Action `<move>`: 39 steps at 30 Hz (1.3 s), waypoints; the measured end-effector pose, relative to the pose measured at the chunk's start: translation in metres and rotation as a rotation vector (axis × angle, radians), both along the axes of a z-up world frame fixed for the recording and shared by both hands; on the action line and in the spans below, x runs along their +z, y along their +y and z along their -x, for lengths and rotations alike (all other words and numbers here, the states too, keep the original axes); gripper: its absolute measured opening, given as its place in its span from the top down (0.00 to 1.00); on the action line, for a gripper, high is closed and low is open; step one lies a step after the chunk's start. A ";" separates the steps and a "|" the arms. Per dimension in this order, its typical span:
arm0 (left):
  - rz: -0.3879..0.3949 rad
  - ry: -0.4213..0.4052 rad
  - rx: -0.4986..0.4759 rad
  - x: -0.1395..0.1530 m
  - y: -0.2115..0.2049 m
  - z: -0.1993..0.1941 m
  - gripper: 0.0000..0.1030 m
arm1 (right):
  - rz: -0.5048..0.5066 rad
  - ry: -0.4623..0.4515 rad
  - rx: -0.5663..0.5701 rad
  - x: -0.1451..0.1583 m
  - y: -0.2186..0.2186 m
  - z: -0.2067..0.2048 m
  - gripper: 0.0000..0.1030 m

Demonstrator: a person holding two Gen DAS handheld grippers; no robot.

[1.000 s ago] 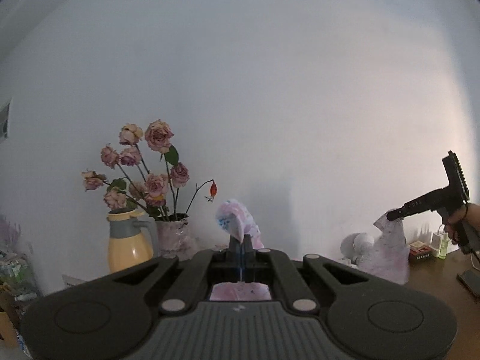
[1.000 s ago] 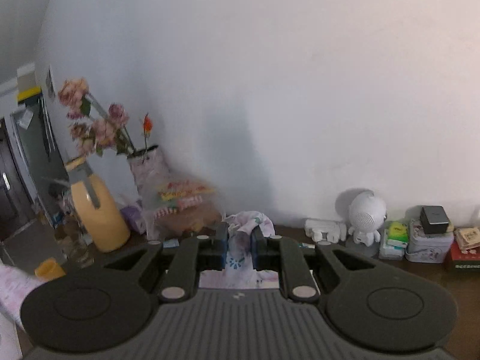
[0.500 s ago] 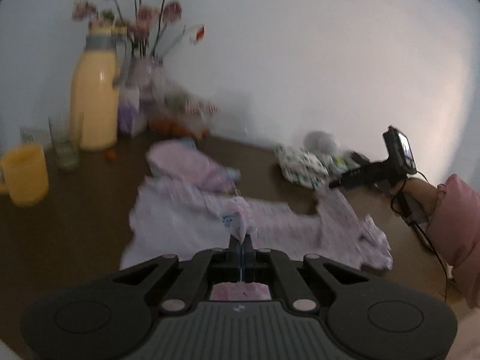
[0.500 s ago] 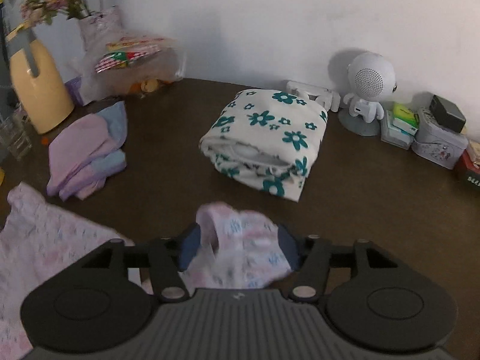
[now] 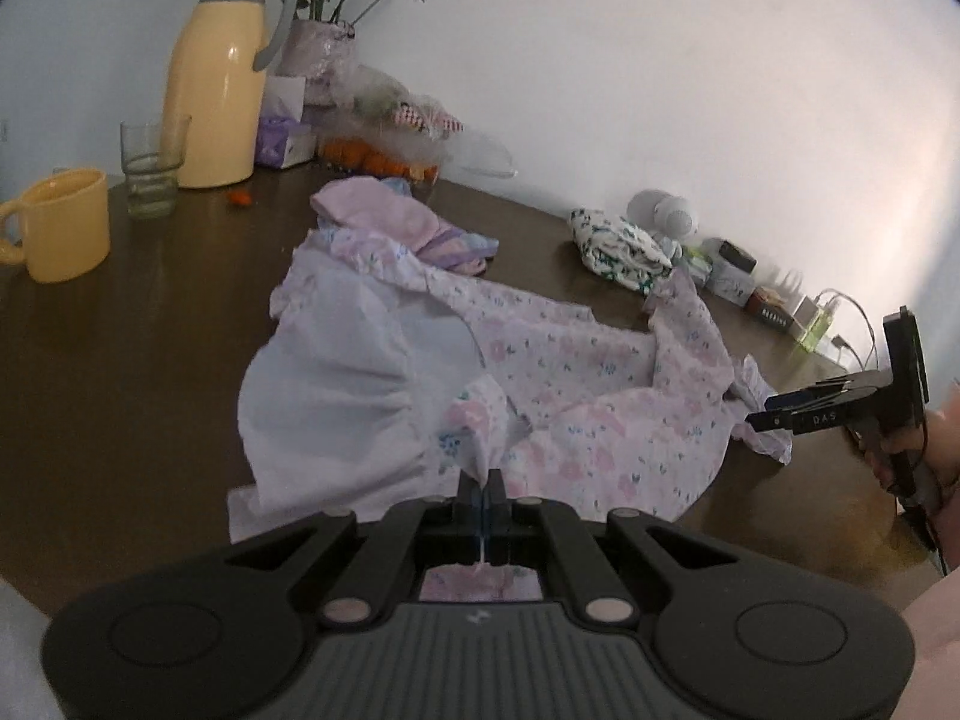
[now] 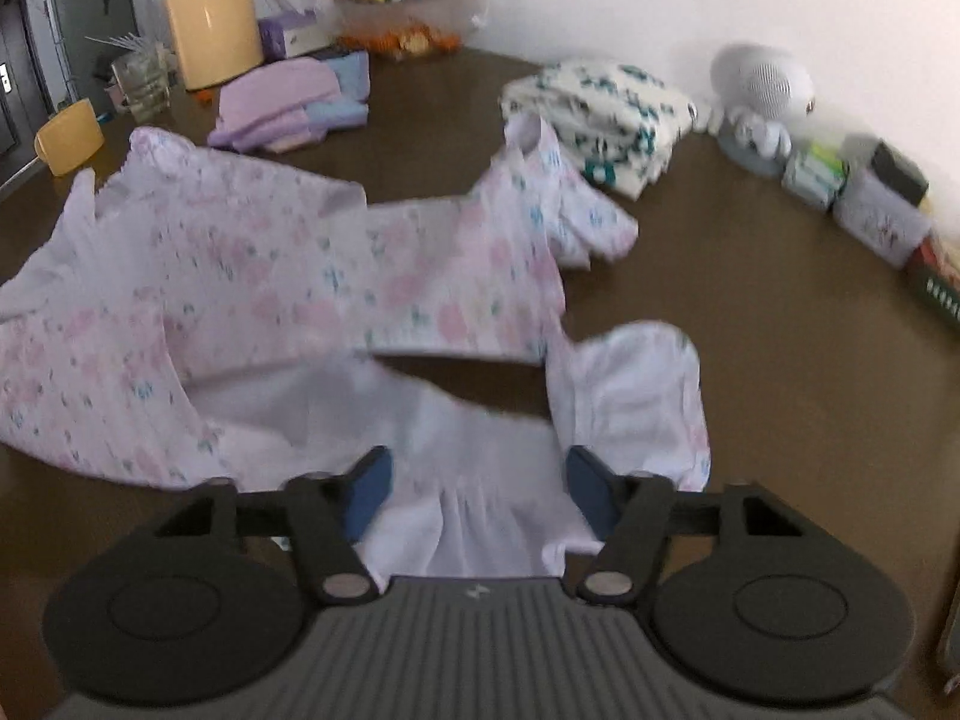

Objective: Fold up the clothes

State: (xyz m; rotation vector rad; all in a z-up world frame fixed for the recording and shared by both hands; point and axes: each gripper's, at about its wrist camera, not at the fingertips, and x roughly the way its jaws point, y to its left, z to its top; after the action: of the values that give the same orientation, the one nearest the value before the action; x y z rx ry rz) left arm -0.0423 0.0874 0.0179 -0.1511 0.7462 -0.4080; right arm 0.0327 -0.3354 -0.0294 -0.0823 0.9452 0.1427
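A pink floral garment [image 5: 564,372] lies spread and rumpled on the dark wooden table [image 5: 120,372], part of it showing its white inside. It also shows in the right wrist view [image 6: 252,276]. My left gripper [image 5: 481,483] is shut on a pinched bit of its near edge. My right gripper [image 6: 477,489] is open, its blue pads wide apart with the white fabric lying loose between them. The right gripper also shows in the left wrist view [image 5: 774,411] at the garment's right end.
A folded purple garment [image 6: 282,105] and a folded white green-flowered one [image 6: 606,108] lie at the back. A yellow jug [image 5: 219,78], glass [image 5: 150,171], yellow mug [image 5: 60,225], flower vase and snack bags stand back left. A white robot toy [image 6: 759,90] and small boxes line the right wall.
Both grippers came down from facing the wall and laid the garment on the table. The right gripper opened and let go of the fabric. The left stays shut on it.
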 end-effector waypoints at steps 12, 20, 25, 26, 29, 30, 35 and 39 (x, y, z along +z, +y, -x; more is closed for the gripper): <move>-0.028 -0.040 0.022 0.022 0.019 0.018 0.72 | 0.040 0.127 0.067 0.001 0.006 0.054 0.76; -0.107 -0.127 0.081 0.071 0.024 -0.065 0.28 | -0.132 -0.069 -0.007 0.064 -0.017 0.028 0.40; -0.086 -0.011 0.113 0.047 0.013 -0.144 0.28 | -0.146 -0.105 -0.087 0.069 -0.026 -0.041 0.36; -0.082 0.012 0.120 0.043 0.011 -0.159 0.28 | -0.146 -0.090 -0.105 0.064 -0.028 -0.056 0.36; -0.070 0.082 0.139 0.028 0.004 -0.206 0.28 | -0.128 -0.040 -0.166 0.046 -0.037 -0.098 0.35; -0.066 0.105 0.145 0.023 0.002 -0.222 0.28 | -0.131 -0.022 -0.181 0.040 -0.039 -0.106 0.35; -0.077 0.188 0.162 0.001 -0.011 -0.274 0.31 | -0.141 0.051 -0.218 0.011 -0.049 -0.134 0.36; -0.052 0.225 0.173 -0.014 -0.017 -0.288 0.77 | -0.154 0.088 -0.197 -0.001 -0.047 -0.143 0.67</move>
State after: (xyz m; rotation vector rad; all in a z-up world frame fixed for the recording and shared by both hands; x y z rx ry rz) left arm 0.2459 0.0700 0.0037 -0.2134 0.9560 -0.2084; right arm 0.1760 -0.3823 -0.0305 0.1605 1.0211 0.0370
